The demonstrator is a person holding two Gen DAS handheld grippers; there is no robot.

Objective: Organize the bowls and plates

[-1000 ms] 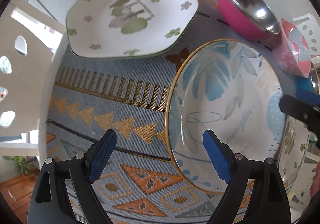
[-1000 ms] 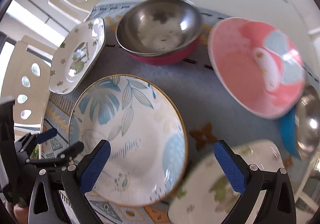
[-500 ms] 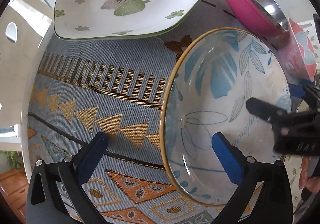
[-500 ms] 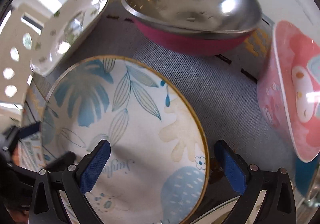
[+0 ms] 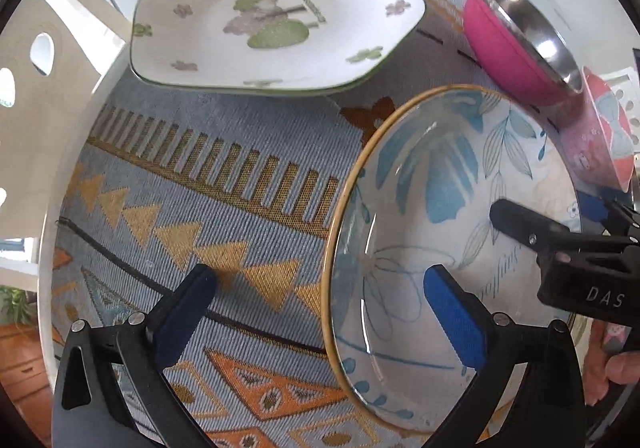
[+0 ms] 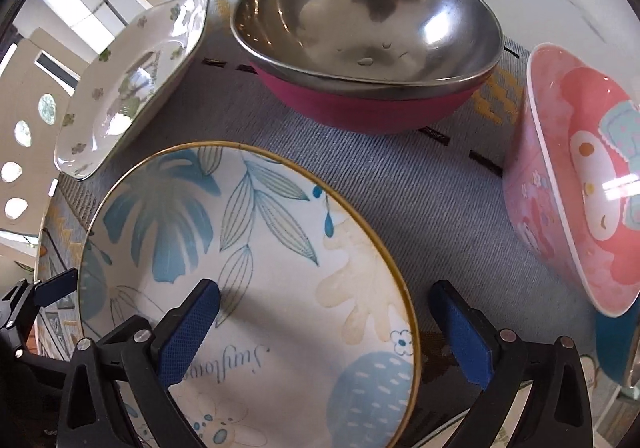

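Dropped lower over leaf plate (image 6: 256,272), right tongs (image 6: 324,328) now straddling its near-bowl rim, jaws apart, unclamped. Left tongs (image 5: 320,312) likewise spread across opposite rim. Ready for lifting, probably.

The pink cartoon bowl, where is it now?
In the right wrist view the pink cartoon bowl stands at the right edge on the woven cloth, beside the steel bowl.

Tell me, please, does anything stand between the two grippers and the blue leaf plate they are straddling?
Nothing visible does. The left gripper is open across the blue leaf plate's near rim, and the right gripper is open across the opposite rim, with only cloth beneath.
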